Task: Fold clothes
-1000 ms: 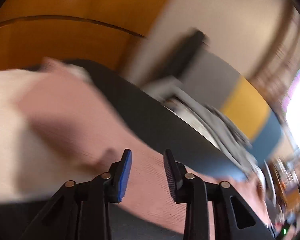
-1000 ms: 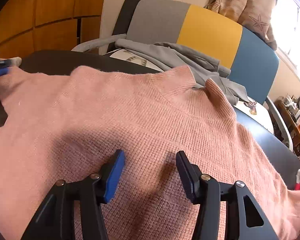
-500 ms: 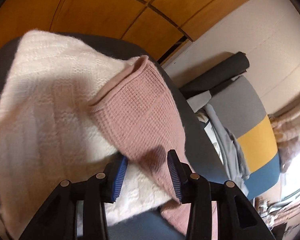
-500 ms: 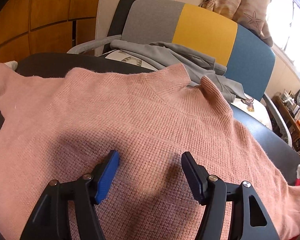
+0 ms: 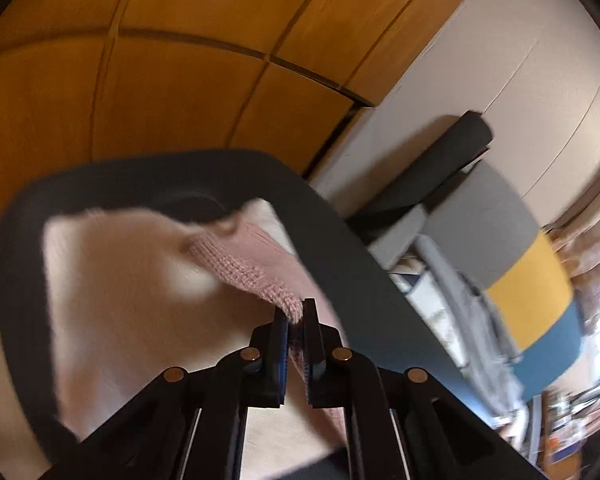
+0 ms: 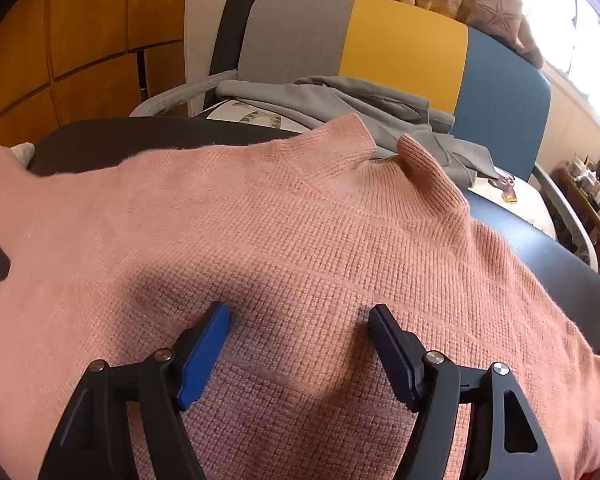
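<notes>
Sweater: pink knit sweater [image 6: 300, 240] spread flat across the dark worktop [image 6: 148, 136], neck toward the chair, one sleeve reaching off over a white knit garment [image 5: 120, 300].
Step in hand: sleeve fold, by my reading — the left hand-held gripper [image 5: 296, 320] is pressed together on the sleeve cuff [image 5: 260, 280].
Right side: right hand-held gripper [image 6: 300, 320] spread wide, poised over the sweater body and gripping nothing.
Next move: probably carry the cuff inward across the body — without dragging the white garment under it.
Containers: none in view; the chair [image 6: 400, 44] carries a loose grey garment [image 6: 360, 108].
</notes>
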`<state>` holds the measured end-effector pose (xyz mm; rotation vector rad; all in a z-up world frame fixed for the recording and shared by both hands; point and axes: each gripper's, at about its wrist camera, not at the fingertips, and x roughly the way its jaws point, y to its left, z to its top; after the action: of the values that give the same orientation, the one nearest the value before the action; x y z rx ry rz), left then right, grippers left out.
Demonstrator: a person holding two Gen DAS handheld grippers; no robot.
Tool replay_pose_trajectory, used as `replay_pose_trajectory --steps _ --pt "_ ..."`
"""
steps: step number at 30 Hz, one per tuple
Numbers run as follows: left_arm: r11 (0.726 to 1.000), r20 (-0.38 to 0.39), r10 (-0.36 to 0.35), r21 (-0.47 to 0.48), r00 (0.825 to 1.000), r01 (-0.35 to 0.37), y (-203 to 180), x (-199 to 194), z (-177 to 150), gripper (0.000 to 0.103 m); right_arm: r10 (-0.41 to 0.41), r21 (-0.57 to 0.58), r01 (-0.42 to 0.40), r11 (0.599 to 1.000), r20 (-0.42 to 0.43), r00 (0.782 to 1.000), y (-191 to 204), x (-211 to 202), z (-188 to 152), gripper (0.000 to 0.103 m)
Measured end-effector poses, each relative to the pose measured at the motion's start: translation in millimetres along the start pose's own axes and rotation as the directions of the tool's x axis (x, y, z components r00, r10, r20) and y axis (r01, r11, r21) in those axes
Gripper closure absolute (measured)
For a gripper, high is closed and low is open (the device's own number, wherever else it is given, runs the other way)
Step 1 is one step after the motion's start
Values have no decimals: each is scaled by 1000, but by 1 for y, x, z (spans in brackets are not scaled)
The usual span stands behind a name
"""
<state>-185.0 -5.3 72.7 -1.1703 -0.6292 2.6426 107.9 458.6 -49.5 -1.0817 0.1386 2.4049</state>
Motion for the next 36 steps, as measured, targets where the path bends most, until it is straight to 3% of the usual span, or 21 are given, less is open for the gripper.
replay_pose_trajectory --steps 2,5,7,9,11,13,14,16,18,21,24,26,29,32,35,36 --pt "997 -40 61 54 997 -59 8 16 -6 98 -4 -2 4 1000 0 1000 0 0 0 30" --pt "992 -108 96 87 990 -87 26 38 -28 97 -9 -3 9 1000 -2 1000 1 0 0 29" --pt "994 -73 59 95 996 -52 27 30 -32 95 -8 -1 8 1000 -3 1000 0 0 0 29" --pt "994 -38 25 106 999 -21 28 22 -35 85 -8 0 8 1000 -4 1000 -1 1 0 28" --pt "991 32 55 118 998 -59 28 2 -36 84 -7 1 7 1000 -5 1000 -1 1 0 28" --pt "987 140 113 99 984 -127 25 -23 -38 84 -6 2 6 1000 -5 1000 -2 1 0 28" --pt "988 195 105 89 975 -124 20 -36 -42 83 -7 3 7 1000 -4 1000 -2 1 0 28" --pt "992 258 52 96 965 -79 4 -56 -58 83 -9 3 9 1000 -4 1000 -3 1 0 26" --pt "985 251 -44 171 967 0 -30 -62 -84 83 -9 5 9 1000 -4 1000 -3 1 1 25" --pt "940 97 -206 295 974 169 -96 -43 -140 83 -10 6 10 1000 -2 1000 -3 0 0 25" --pt "884 -101 -307 337 946 323 -162 -9 -211 83 -16 2 16 1000 -1 1000 -2 0 0 25" --pt "858 -186 -319 360 929 366 -201 10 -250 83 -18 1 18 1000 2 1000 -2 -1 0 24" --pt "829 -238 -313 403 919 387 -238 29 -287 83 -19 2 19 1000 7 1000 -3 -2 0 24" --pt "837 -337 -220 417 915 355 -241 46 -308 83 19 19 -19 1000 5 1000 -8 -3 1 26" --pt "856 -337 -270 345 902 385 -227 48 -302 87 154 109 -154 982 14 988 -32 -5 9 64" --pt "857 -335 -275 341 902 387 -227 48 -301 87 157 139 -158 978 20 987 -43 -3 14 66"
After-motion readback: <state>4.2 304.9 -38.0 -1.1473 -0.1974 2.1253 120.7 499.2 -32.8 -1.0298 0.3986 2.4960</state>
